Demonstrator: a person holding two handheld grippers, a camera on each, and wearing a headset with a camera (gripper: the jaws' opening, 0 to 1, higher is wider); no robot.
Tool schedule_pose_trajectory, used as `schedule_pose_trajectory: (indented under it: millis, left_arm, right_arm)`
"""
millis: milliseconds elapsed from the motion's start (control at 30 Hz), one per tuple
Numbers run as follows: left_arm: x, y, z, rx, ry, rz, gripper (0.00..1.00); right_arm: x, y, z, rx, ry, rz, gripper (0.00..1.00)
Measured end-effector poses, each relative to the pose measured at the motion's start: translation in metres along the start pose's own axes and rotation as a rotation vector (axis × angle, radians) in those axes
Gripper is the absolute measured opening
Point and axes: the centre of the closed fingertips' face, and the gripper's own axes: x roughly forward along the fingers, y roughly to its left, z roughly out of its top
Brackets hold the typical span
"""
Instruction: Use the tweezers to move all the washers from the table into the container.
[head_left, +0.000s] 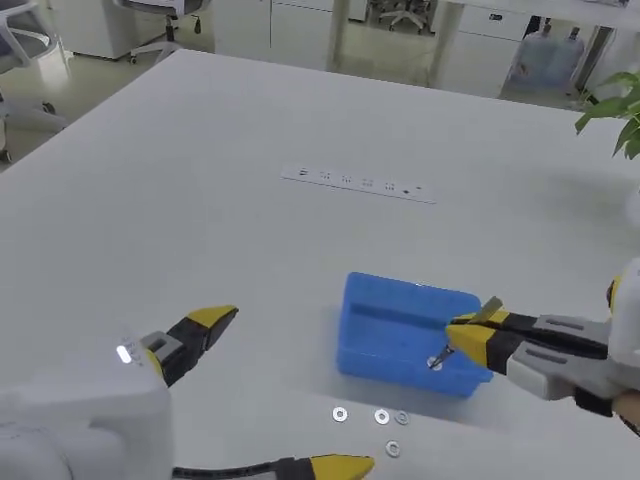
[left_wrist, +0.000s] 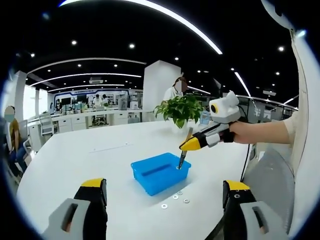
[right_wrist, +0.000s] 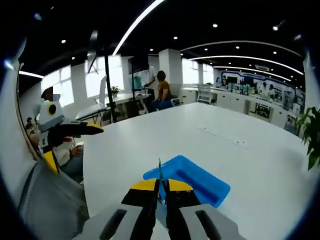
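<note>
Over the near right corner of the blue container (head_left: 400, 300), my right tongs (head_left: 460, 335) are clenched on the tweezers (head_left: 441, 356). The tweezers point down, with their tips just inside the box. At the tips I see a small pale spot that may be a washer, but it is too small for me to be sure. My left tongs (head_left: 300, 388) hang to the left of the container, apart from it, with the jaws spread wide and nothing between them. Four washers (head_left: 382, 416) lie on the bench (head_left: 200, 180) just on the near side of the container, close to each other. I think the step in hand is the drop into the box, and the task is not done, since those four are not yet moved. For the next move I would ease the squeeze only a little, so the tweezers open but do not slip out of my tongs. Then I would lift the tips over the near wall and bring them down to the closest washer. The washers are flat and thin, so I think the tips must come in low and pinch one by its edge.
</note>
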Motion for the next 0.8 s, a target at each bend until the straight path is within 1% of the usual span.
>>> schedule_pose_trajectory:
  millis: [33,67,133,233,300,400,600,800]
  left_arm:
    - [0.0,0.001,0.0,0.003,0.0,0.003,0.99]
    - [-0.001,0.001,0.001,0.003,-0.002,0.004,0.99]
    - [-0.001,0.002,0.001,0.0,-0.002,0.007,0.99]
    - [-0.002,0.003,0.001,-0.003,-0.003,0.009,0.99]
    - [-0.002,0.003,0.001,-0.008,-0.001,0.011,0.99]
    - [-0.003,0.003,0.001,-0.011,0.0,0.01,0.99]
    - [-0.004,0.004,0.0,-0.012,0.004,0.012,0.99]
    - [-0.005,0.006,0.0,-0.011,0.005,0.019,0.99]
  right_arm:
    - [0.001,-0.008,0.0,0.029,-0.004,-0.03,0.02]
    - [0.003,-0.014,-0.001,0.045,-0.008,-0.049,0.02]
    - [0.006,-0.026,-0.004,0.07,0.004,-0.085,0.02]
    - [0.012,-0.041,-0.01,0.098,0.019,-0.119,0.02]
    - [0.015,-0.047,-0.012,0.093,0.028,-0.135,0.02]
    - [0.021,-0.057,-0.02,0.112,0.05,-0.162,0.02]
    - [0.031,-0.061,-0.033,0.103,0.088,-0.17,0.02]
    - [0.036,-0.06,-0.037,0.098,0.102,-0.165,0.02]
